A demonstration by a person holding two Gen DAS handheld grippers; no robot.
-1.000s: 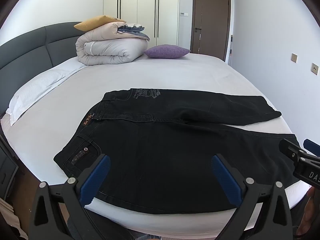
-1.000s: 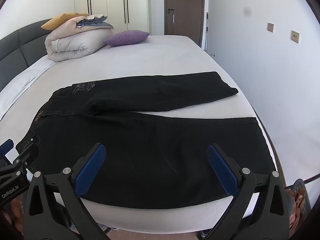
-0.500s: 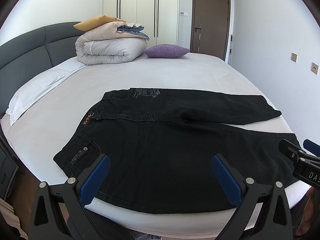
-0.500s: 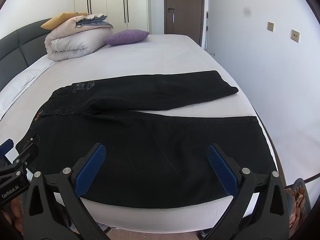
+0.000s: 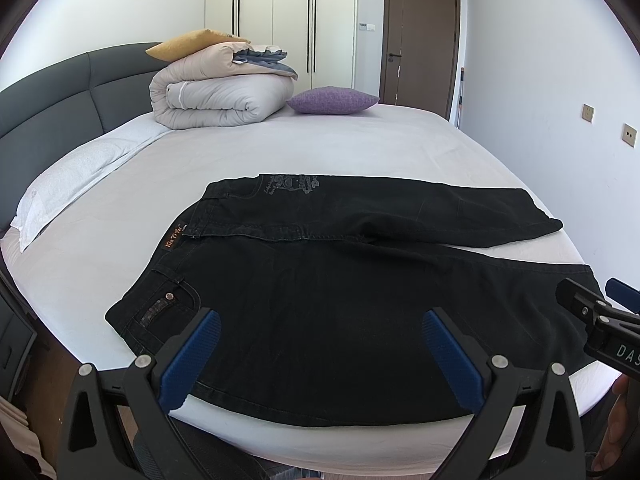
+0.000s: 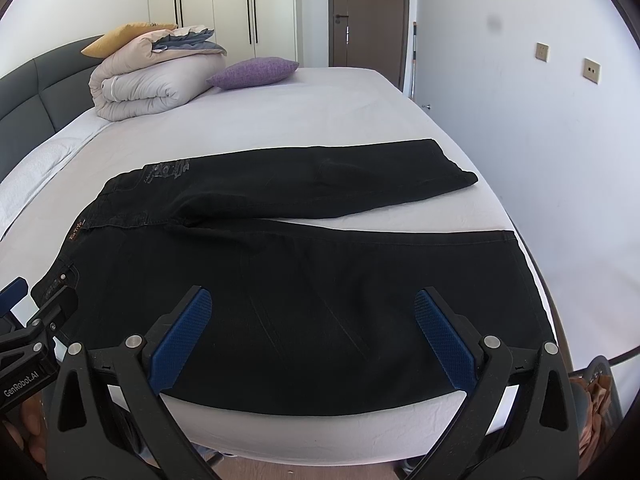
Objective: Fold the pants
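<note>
Along near bed (image 5: 360, 148) edge, black pants (image 5: 340, 320) flat, both grippers' jaws spread wide, empty

Pants (image 5: 340, 312) lie flat on the bed (image 5: 360, 144), along its near edge, waistband to the left, legs running right. One leg (image 5: 420, 216) lies on the far side, the other on the near side, the two parting toward the right. A folded duvet (image 5: 220, 96) sits at the far left, by the headboard (image 5: 60, 92). A cushion (image 5: 332, 100) lies just right of the duvet. A pillow (image 5: 76, 184) lies along the left edge
</note>
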